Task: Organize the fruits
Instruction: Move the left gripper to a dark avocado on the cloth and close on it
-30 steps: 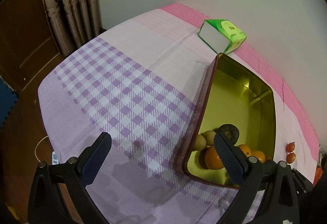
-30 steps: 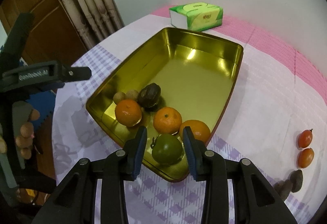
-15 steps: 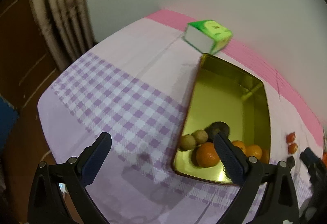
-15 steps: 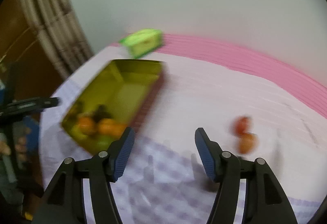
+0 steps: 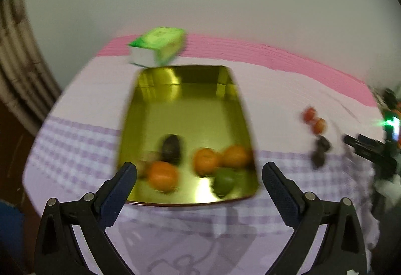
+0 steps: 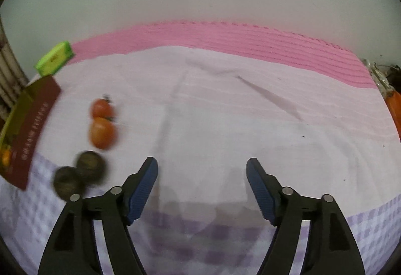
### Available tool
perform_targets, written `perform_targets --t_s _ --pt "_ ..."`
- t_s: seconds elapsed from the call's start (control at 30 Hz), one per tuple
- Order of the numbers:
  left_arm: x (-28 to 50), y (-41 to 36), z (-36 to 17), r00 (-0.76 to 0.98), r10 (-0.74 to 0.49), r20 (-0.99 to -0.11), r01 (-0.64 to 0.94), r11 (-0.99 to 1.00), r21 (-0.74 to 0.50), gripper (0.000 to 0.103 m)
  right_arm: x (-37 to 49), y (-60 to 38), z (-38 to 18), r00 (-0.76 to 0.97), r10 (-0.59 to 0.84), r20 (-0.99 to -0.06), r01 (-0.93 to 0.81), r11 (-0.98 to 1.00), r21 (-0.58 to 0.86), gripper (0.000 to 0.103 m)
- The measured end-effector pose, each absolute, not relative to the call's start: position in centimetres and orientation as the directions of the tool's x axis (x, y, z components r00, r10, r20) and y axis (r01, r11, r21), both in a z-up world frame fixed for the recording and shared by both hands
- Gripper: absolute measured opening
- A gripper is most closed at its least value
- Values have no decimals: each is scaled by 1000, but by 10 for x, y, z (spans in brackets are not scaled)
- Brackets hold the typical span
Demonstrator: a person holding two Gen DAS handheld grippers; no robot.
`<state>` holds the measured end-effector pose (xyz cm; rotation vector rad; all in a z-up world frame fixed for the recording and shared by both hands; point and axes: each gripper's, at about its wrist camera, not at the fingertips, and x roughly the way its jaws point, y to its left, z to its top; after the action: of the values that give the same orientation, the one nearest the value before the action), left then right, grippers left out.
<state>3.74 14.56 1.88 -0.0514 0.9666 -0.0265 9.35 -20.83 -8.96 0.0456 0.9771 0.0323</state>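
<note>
Presently listed: gold tin (image 5: pixel 185 109) with citrus; left tool (image 5: pixel 199 178) spread empty; right tool (image 6: pixel 201 176) opening, nothing between.

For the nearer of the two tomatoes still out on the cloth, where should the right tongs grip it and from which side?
Grip the nearer tomato across its round middle, coming from above. The farther tomato touches it behind and two dark fruits lie close in front, so put the pads on its left and right flanks. The right tongs, empty, are opening.
</note>
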Motion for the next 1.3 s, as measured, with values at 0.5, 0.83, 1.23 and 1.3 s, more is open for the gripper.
perform_targets --t_s 0.5,0.83,1.23,1.3 --pt "65 14 -18 456 -202 -867 289 955 -71 99 102 -229 -107 575 52 -817 -44 998 33 103" --pt "85 -28 -48 403 -231 -886 335 938 -92 97 103 -228 -106 577 45 -815 -43 999 25 103" --pt "105 -38 -67 340 -242 -909 310 941 -134 64 104 -228 -106 577 45 -816 -43 999 25 103" --pt "105 -40 -67 344 -238 -908 311 941 -129 61 103 -228 -106 577 45 -816 -43 999 25 103"
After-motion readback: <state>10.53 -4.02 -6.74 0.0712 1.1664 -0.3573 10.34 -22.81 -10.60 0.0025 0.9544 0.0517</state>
